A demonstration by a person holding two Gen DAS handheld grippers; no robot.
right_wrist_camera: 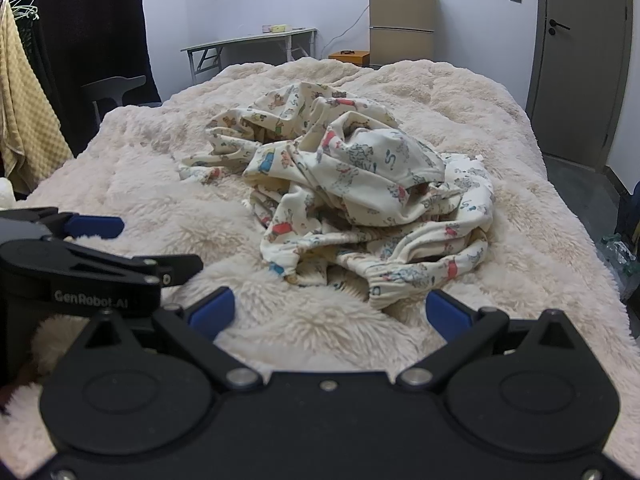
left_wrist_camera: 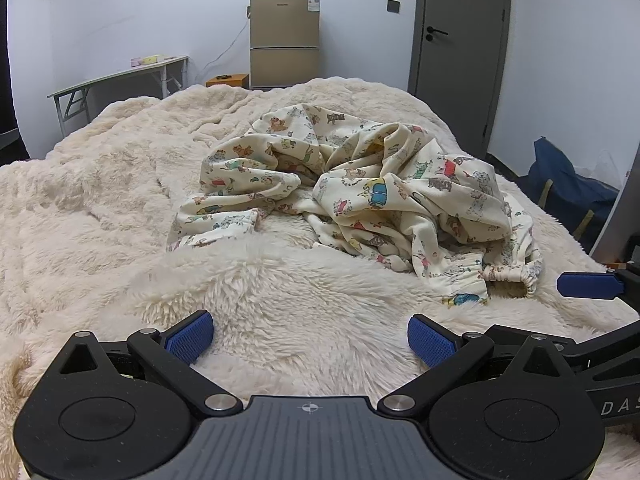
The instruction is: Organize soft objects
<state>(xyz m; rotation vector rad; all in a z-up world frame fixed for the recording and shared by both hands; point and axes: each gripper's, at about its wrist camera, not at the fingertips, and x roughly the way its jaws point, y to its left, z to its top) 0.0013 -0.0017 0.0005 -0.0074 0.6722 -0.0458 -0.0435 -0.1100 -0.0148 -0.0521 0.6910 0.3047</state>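
Note:
A crumpled cream garment (left_wrist_camera: 360, 196) printed with small cartoon animals lies in a heap in the middle of the fluffy cream blanket (left_wrist_camera: 100, 208); its elastic waistband faces me. In the right wrist view the same garment (right_wrist_camera: 348, 196) sits just ahead of my right gripper (right_wrist_camera: 329, 312), whose blue pads (right_wrist_camera: 448, 314) stand wide apart with nothing between them, the waistband almost at them. My left gripper (left_wrist_camera: 310, 338) is open too, hovering over bare blanket a short way short of the garment. Each gripper shows at the edge of the other's view.
Beyond the blanket (right_wrist_camera: 140, 168) on the bed stand a small beige fridge (left_wrist_camera: 285, 36), a folding table (left_wrist_camera: 120, 76) and a grey door (left_wrist_camera: 460, 28). A dark blue bag (left_wrist_camera: 568, 192) sits on the floor to the right. A yellow towel (right_wrist_camera: 24, 120) hangs at the left.

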